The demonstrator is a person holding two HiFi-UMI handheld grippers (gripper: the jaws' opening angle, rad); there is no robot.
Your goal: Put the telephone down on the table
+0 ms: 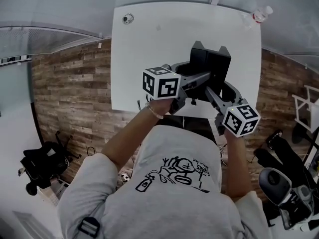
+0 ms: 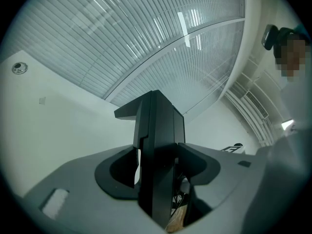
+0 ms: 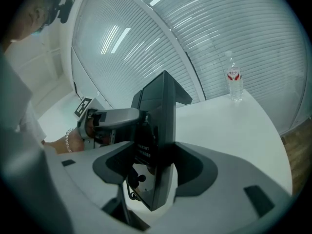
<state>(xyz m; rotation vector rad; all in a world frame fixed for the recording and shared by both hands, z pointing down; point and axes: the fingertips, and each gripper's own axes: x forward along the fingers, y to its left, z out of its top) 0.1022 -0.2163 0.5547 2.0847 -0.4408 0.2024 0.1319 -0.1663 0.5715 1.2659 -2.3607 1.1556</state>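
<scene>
Entry: we are holding the telephone up between both tools, over the near part of the white desk. The black body is standing upright, one narrow edge facing back towards us.

Left gripper: it is reaching in from the left of the head view, with the left marker cube on top. In the left gripper view its fingers are standing wide, yet they are pressing on the telephone from both sides. The slab is filling the gap between the dark pads, and only a sliver of light is showing at the left pad. We are logging this as a grip on the telephone.

Right gripper: it is coming in from the lower right, with the right marker cube nearest us. In the right gripper view its fingers are clamping the same body edge-on, and the left gripper is meeting the telephone on the far side.

Underside: a thin dark cable is dangling below the lower end. White desk is showing beneath it, so the base is looking clear of the surface; we cannot tell more.

Elsewhere: a water bottle is standing at the far right corner and a round fitting is sitting at the far left corner, both well apart from the telephone
</scene>
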